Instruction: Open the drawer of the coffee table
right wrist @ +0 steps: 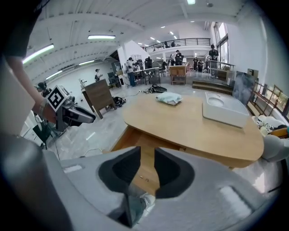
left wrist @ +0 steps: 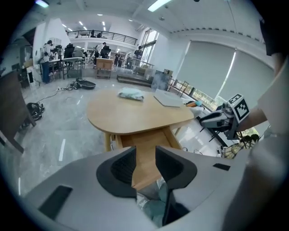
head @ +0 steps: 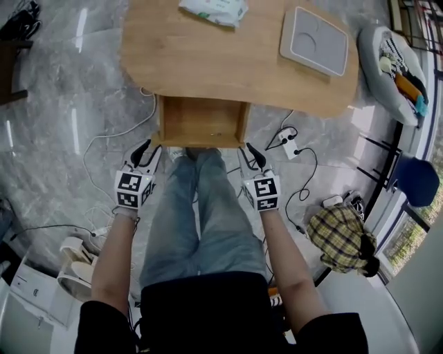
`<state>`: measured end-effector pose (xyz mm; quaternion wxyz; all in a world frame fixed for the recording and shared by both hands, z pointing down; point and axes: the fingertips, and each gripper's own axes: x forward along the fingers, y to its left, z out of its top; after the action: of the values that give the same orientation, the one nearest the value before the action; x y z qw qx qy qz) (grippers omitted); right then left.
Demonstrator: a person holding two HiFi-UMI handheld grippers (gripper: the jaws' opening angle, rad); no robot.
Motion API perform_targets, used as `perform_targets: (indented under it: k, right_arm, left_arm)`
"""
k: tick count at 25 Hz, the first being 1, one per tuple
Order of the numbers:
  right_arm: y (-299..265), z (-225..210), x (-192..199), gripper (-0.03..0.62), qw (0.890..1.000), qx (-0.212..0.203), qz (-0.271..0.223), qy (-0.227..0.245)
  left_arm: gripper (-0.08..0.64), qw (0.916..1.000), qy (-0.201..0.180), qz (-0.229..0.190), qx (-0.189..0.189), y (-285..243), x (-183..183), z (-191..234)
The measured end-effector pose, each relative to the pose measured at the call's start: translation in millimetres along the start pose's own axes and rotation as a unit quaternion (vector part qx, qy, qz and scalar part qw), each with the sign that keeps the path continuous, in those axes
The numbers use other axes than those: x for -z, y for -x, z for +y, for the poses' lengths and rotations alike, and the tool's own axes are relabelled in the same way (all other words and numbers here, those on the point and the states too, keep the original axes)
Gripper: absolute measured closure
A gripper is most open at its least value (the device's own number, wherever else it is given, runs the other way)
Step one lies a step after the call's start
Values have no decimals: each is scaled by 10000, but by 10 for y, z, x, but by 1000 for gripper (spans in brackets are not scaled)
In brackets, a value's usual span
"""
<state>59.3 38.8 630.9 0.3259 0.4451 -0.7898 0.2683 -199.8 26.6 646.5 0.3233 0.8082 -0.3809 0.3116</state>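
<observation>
The light wooden coffee table stands ahead of me, and its drawer is pulled out toward my legs, showing a bare wooden bottom. My left gripper hovers just off the drawer's front left corner, and my right gripper hovers off its front right corner. Neither touches the drawer. In the left gripper view the left gripper has a clear gap between its pads, with the drawer far beyond. In the right gripper view the right gripper shows a narrower, empty gap above the drawer.
A white tray and a white packet lie on the tabletop. My jeans-clad legs are directly in front of the drawer. Cables and a power strip lie on the floor. At the right are a grey basket and a plaid bag.
</observation>
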Motion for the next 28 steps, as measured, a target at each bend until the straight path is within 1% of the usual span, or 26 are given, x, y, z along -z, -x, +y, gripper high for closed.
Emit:
perform_targets:
  k: [2, 5, 7, 9, 13, 15, 18, 22, 23, 26, 28]
  right_arm:
    - [108, 70, -200, 513, 9999, -40, -120, 40]
    - [259, 154, -497, 533, 9996, -69, -254, 95]
    - [332, 177, -700, 544, 9992, -56, -365, 136]
    - [404, 190, -909, 562, 9986, -46, -500, 185]
    - [607, 265, -1278, 591, 9973, -66, -706, 187]
    - [713, 313, -1459, 593, 9963, -86, -829, 193]
    - [892, 382, -1734, 594, 9945, -107, -1023, 196]
    - [1165, 468, -2078, 594, 9919, -135, -1242, 231]
    - [1239, 488, -2150, 594, 9914, -144, -1276, 235]
    - [1484, 575, -2369, 594, 9894, -188, -1414, 255]
    - [1658, 624, -2534, 594, 9873, -217, -1552, 278]
  left_arm:
    - [427, 9998, -74, -180, -2, 147, -178, -45]
    - [475, 9988, -311, -376, 89, 342, -426, -128]
    - [515, 9981, -344, -490, 146, 462, -594, -155]
    - [541, 9976, -314, -587, 181, 577, -765, -177]
    - [545, 9950, -247, -906, 349, 857, -1147, -295]
    - [546, 9928, -169, -1087, 465, 1001, -1342, -369]
    - [546, 9897, -181, -1315, 545, 1213, -1614, -470]
    - [546, 9830, 101, -1736, 582, 1519, -1980, -578]
    - [546, 9816, 102, -1810, 597, 1593, -2058, -626]
    - [546, 9787, -118, -1948, 636, 1815, -2260, -799]
    - [546, 9765, -196, -2040, 672, 1954, -2391, -898]
